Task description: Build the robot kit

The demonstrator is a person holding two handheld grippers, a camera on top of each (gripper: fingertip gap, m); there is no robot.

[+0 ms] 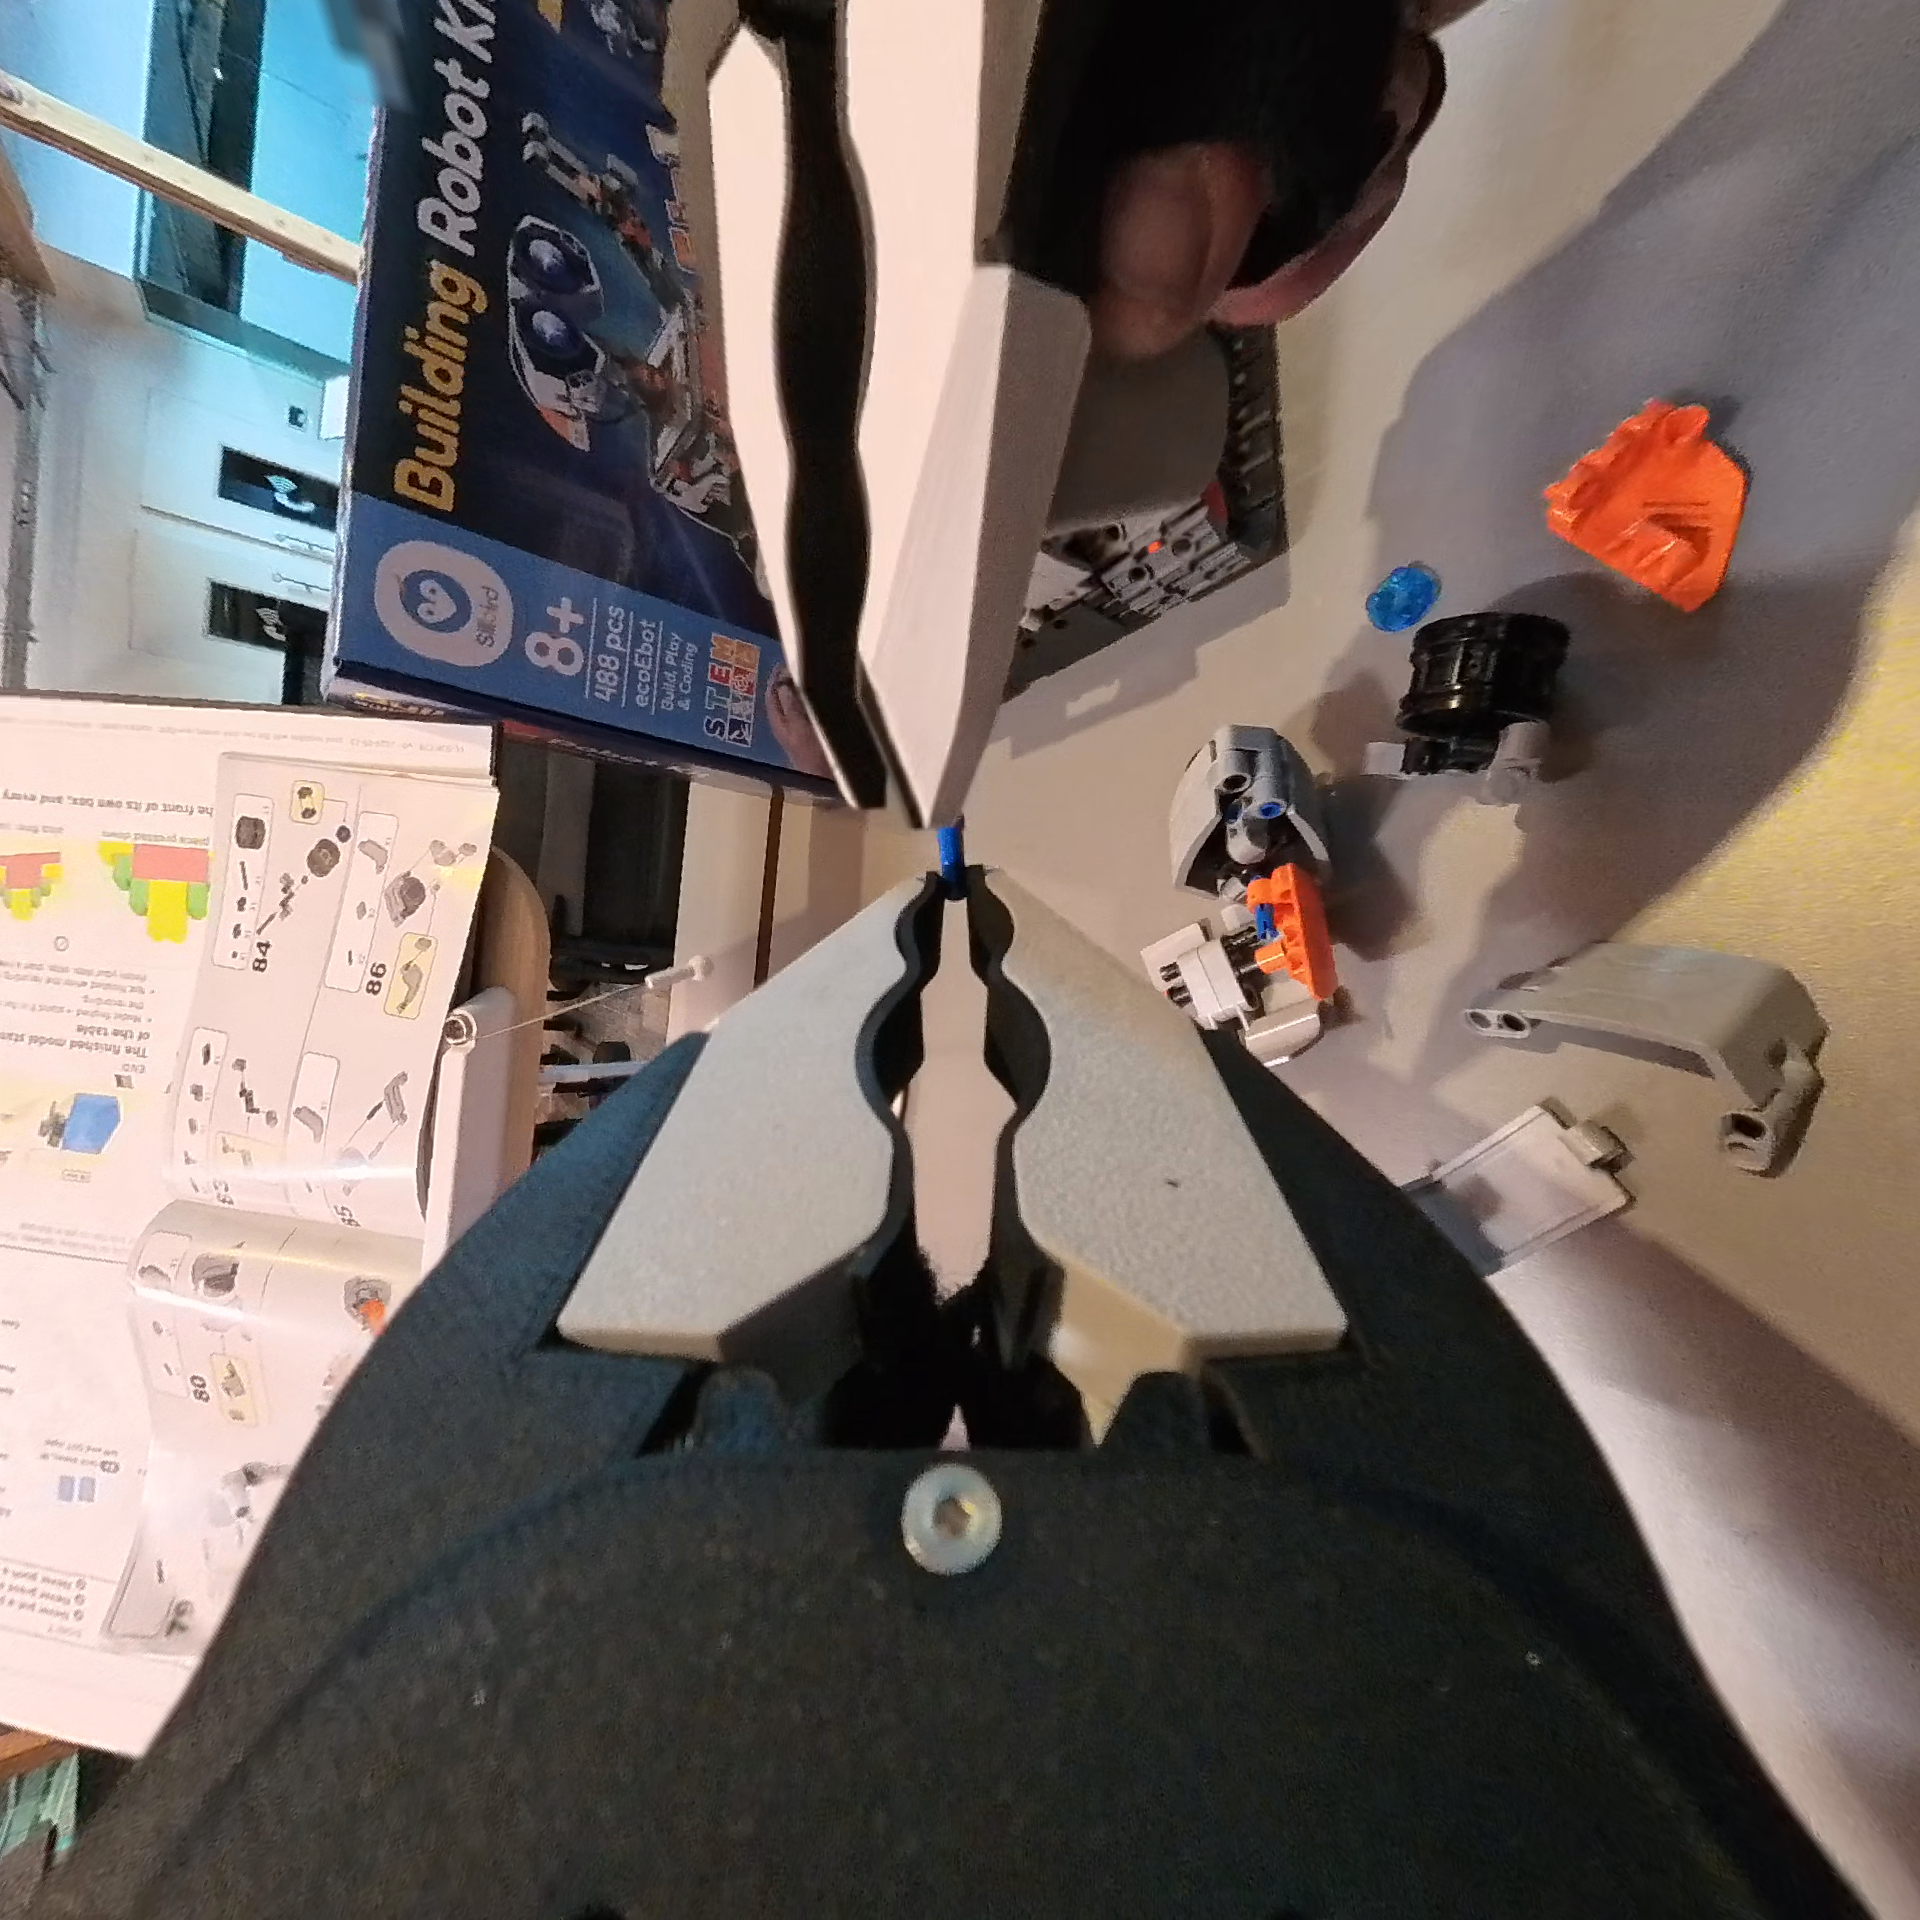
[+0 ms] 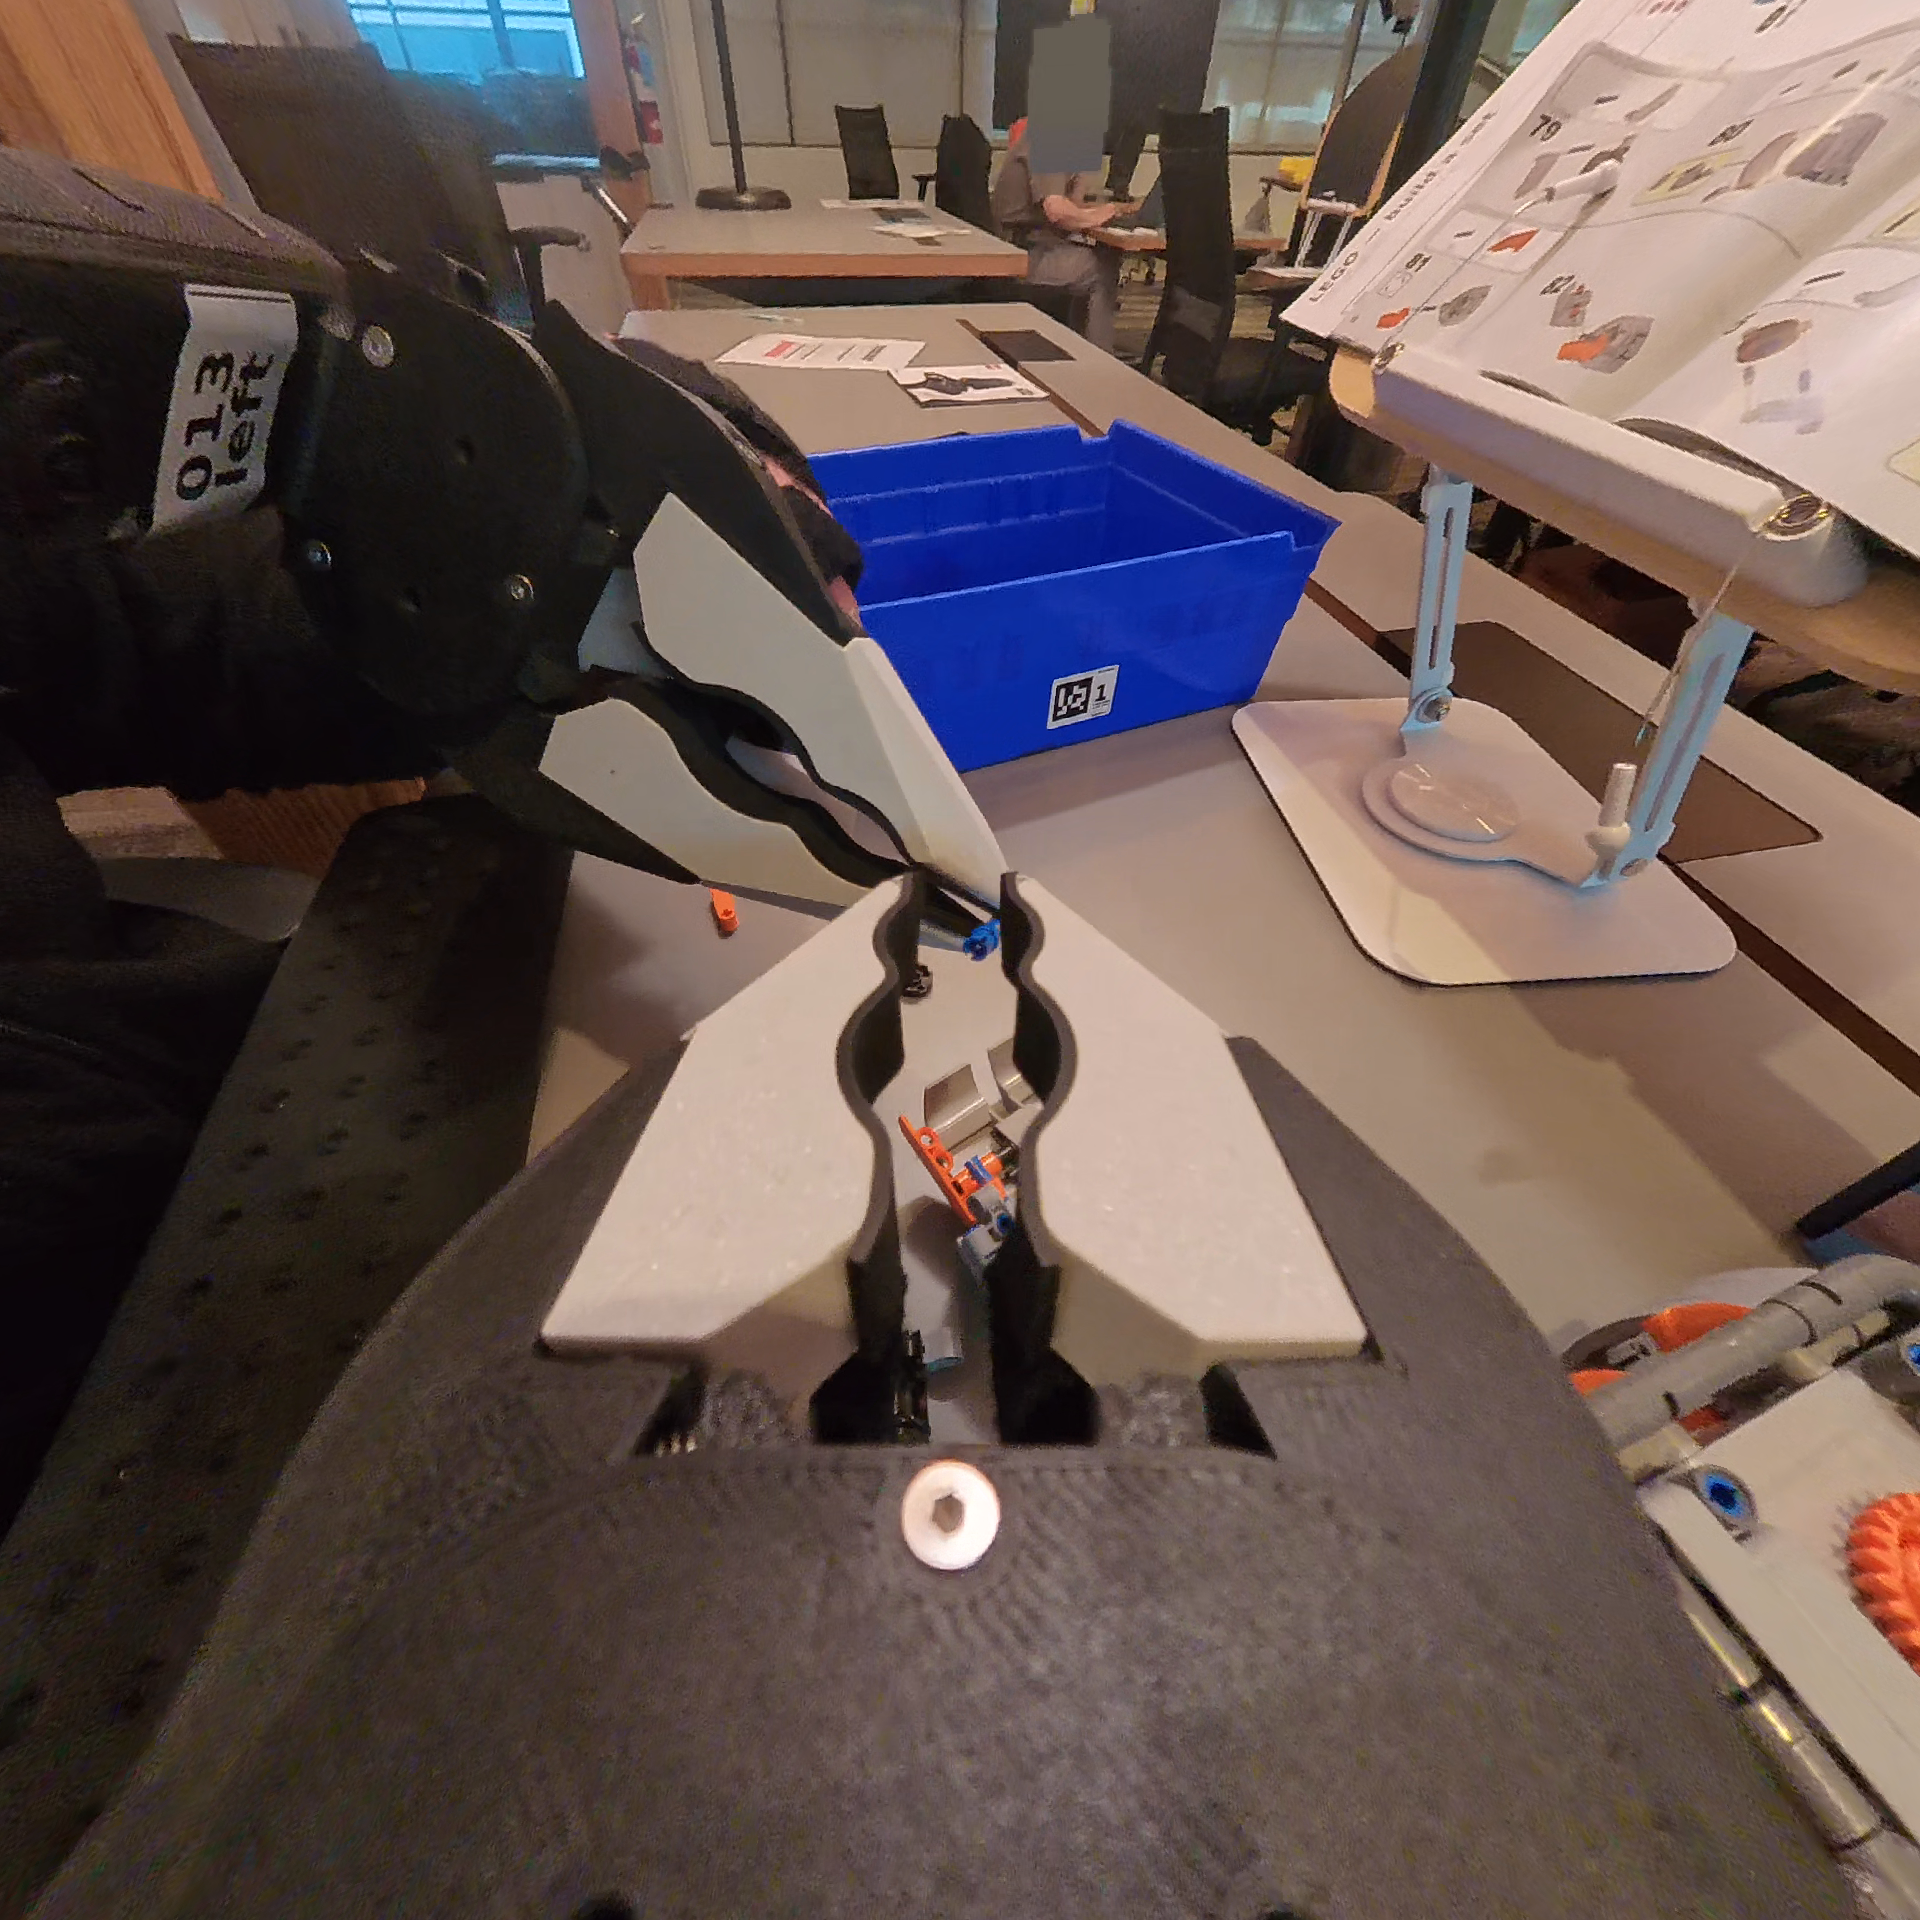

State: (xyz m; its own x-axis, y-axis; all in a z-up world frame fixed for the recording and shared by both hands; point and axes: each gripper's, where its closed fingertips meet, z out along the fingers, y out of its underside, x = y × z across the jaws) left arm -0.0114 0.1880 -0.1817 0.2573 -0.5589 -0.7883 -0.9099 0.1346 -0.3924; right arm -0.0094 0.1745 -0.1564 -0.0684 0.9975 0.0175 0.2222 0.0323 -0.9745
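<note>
My left gripper [image 1: 951, 878] is shut on a small blue pin [image 1: 949, 847], pinching its lower end at the very fingertips. The pin's other end sticks out toward my right gripper [image 1: 904, 810], which comes in from the top of the left wrist view. In the right wrist view the left gripper [image 2: 956, 920] reaches in from the left. It holds the blue pin [image 2: 982, 940] between the parted fingertips of my right gripper [image 2: 961, 894]. The pin's free end lies close to the right-hand pad [image 2: 1023, 925]. I see no squeeze on it. Both grippers hover above the grey table [image 2: 1299, 1039].
Below the fingers lies a grey, white and orange subassembly [image 1: 1247, 904]. An orange piece [image 1: 1652, 504], a black wheel [image 1: 1475, 665] and a grey panel [image 1: 1662, 1008] lie nearby. A blue bin [image 2: 1060, 582] stands behind, a booklet stand [image 2: 1486, 831] at the right, and a larger model [image 2: 1766, 1455] at the lower right. Less than 4 cm separates the two grippers' tips. Both grippers' tips are roughly 12 centimeters from the black wheel [image 1: 1475, 665].
</note>
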